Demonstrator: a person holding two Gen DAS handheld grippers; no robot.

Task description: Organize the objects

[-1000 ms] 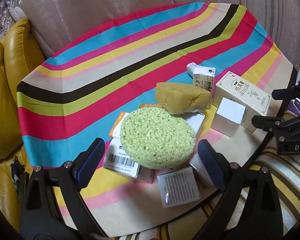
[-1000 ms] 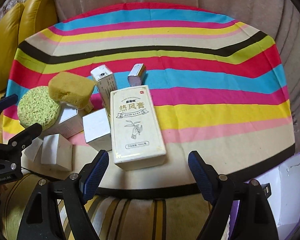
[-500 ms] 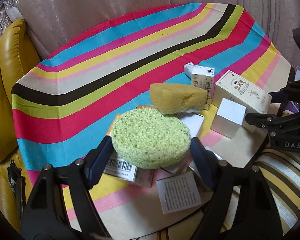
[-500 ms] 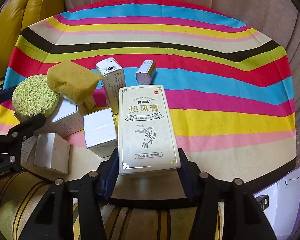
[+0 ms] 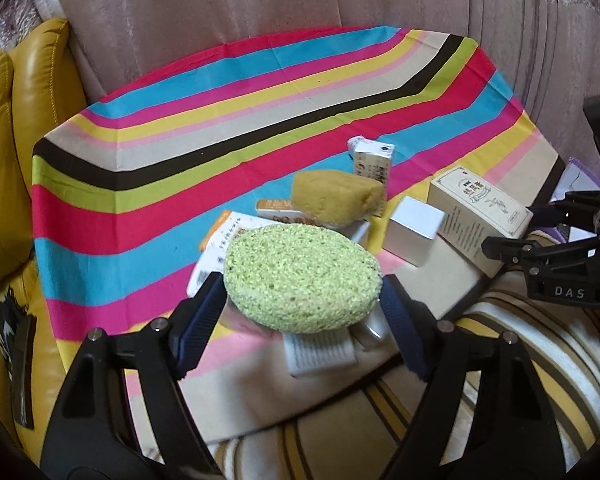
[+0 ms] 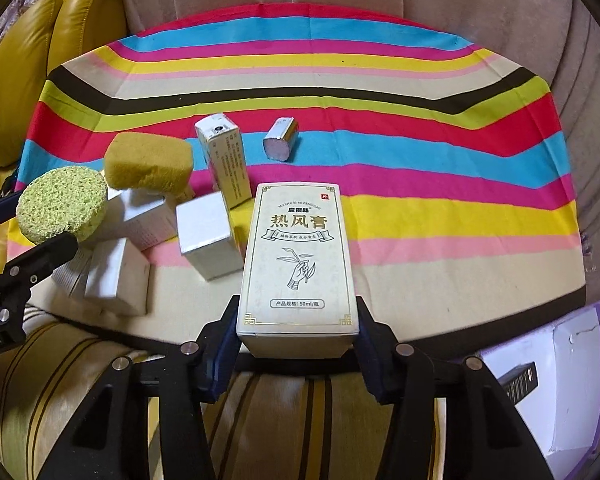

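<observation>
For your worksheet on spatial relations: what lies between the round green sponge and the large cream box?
In the right wrist view, a small plain white box stands between the green sponge and the cream box.

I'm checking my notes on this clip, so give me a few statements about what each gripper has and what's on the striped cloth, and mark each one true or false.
1. The left gripper is shut on the round green sponge. True.
2. The right gripper is clamped on the yellow sponge. False: it grips the cream box by its near end.
3. The yellow sponge rests on top of other boxes. True.
4. The small foil-wrapped packet lies on a yellow stripe. False: it lies on a blue stripe of the striped cloth.
5. The green sponge is square. False: it is a round disc.
</observation>
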